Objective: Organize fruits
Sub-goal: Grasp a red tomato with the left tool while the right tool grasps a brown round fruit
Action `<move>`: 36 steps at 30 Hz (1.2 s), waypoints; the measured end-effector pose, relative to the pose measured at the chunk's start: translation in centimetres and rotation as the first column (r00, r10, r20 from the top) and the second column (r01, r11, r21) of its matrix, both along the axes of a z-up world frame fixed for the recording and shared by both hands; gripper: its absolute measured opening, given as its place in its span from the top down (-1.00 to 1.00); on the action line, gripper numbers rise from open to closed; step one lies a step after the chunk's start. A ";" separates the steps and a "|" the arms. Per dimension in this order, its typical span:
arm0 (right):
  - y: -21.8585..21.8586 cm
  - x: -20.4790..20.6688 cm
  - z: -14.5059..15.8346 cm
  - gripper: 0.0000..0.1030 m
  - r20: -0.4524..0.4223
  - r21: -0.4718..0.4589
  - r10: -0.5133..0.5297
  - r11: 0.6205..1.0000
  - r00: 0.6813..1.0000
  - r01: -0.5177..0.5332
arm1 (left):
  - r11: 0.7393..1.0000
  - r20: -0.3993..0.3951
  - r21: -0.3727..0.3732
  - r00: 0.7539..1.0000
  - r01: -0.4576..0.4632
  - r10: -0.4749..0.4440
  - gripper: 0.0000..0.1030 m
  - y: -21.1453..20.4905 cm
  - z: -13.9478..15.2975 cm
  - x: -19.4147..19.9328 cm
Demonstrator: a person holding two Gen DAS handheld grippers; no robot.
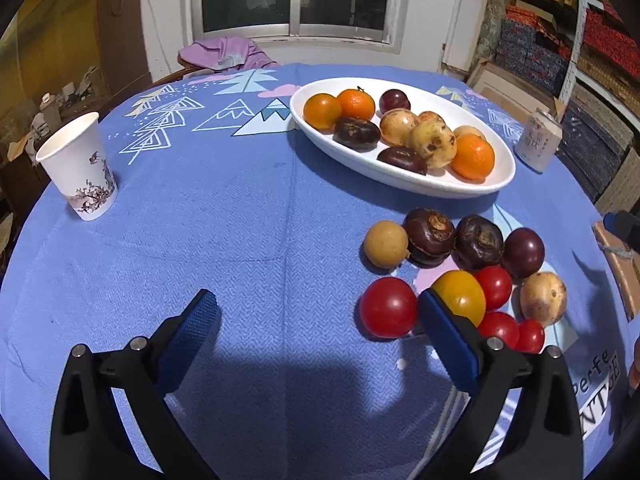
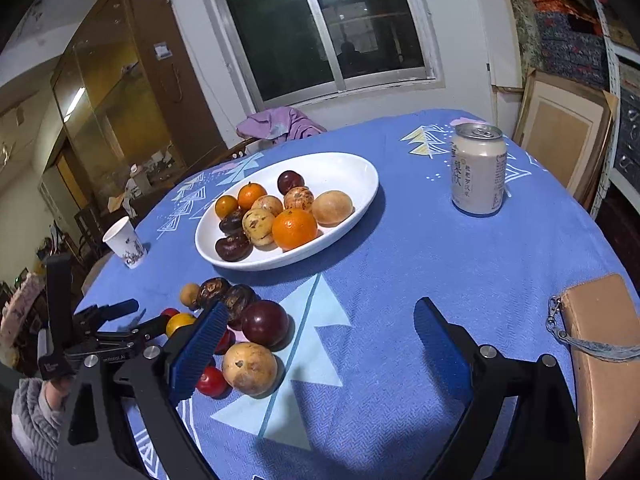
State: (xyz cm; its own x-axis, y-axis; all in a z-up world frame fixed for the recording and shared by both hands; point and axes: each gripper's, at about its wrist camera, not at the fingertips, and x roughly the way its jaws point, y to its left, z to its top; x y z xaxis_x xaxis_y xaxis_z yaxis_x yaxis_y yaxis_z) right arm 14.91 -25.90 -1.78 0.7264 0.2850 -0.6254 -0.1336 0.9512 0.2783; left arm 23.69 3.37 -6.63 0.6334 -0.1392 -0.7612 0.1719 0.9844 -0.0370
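Both wrist cameras look steeply down along their jaws, close over the surface, sharing the white dish (image 1: 404, 184) (image 2: 280, 262) and loose fruit.

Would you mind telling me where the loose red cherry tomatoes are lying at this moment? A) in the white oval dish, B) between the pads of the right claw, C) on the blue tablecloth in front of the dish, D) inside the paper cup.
C: the red cherry tomatoes lie on the blue tablecloth among the loose fruit, in front of the white oval dish.
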 end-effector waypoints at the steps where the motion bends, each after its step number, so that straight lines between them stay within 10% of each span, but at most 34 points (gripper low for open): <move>1: 0.2 -0.1 0.0 -0.85 0.002 -0.006 0.004 1.000 1.000 -0.004 | 1.000 -0.002 0.001 1.000 0.011 -0.011 -0.92 0.2 0.0 -0.1; 20: 5.8 -0.8 -3.0 -0.54 -0.074 -0.214 0.177 0.958 0.981 -0.189 | 0.983 -0.033 -0.147 0.994 -0.109 0.105 -0.92 4.6 -0.4 -0.9; 27: 6.3 -0.3 -3.2 -0.50 -0.091 -0.204 0.189 0.958 0.978 -0.204 | 0.996 0.028 -0.079 0.999 -0.029 0.031 -0.92 2.1 0.3 -2.2; 36: 7.6 0.3 -3.8 0.02 -0.132 -0.158 0.233 0.955 0.963 -0.253 | 0.998 -0.041 0.007 0.997 0.062 -0.062 -0.92 -0.3 -0.9 -1.6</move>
